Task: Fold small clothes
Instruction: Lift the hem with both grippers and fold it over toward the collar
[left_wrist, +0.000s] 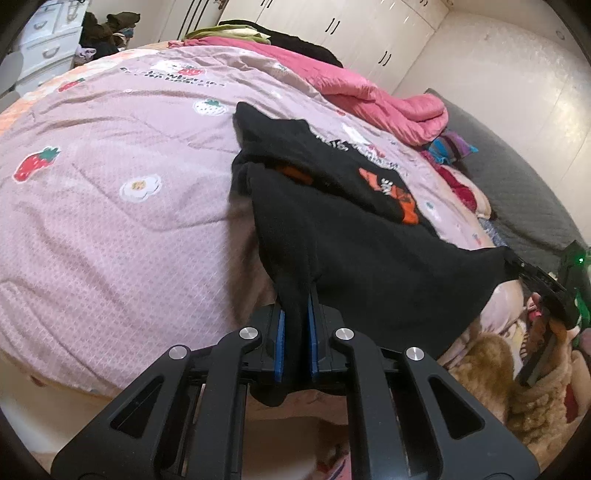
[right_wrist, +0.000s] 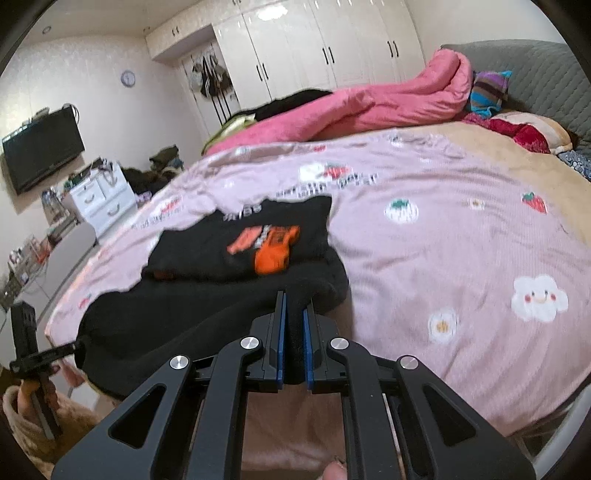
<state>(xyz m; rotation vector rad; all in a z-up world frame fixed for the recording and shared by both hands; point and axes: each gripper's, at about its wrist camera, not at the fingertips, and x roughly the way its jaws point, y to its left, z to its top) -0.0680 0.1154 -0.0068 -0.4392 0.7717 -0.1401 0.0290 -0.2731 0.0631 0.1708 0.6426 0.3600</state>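
Black garment is spread at the near edge of the bed, its front hem lifted. Left gripper is clamped tight on one hem corner; right gripper is clamped tight on the other, blue pads pressed into the cloth. Orange print faces up on the part lying flat. Wide bare pink quilt is seen beyond and to both sides of the garment. Pink duvet is heaped along the far edge. A television is shown by the right wrist view only.
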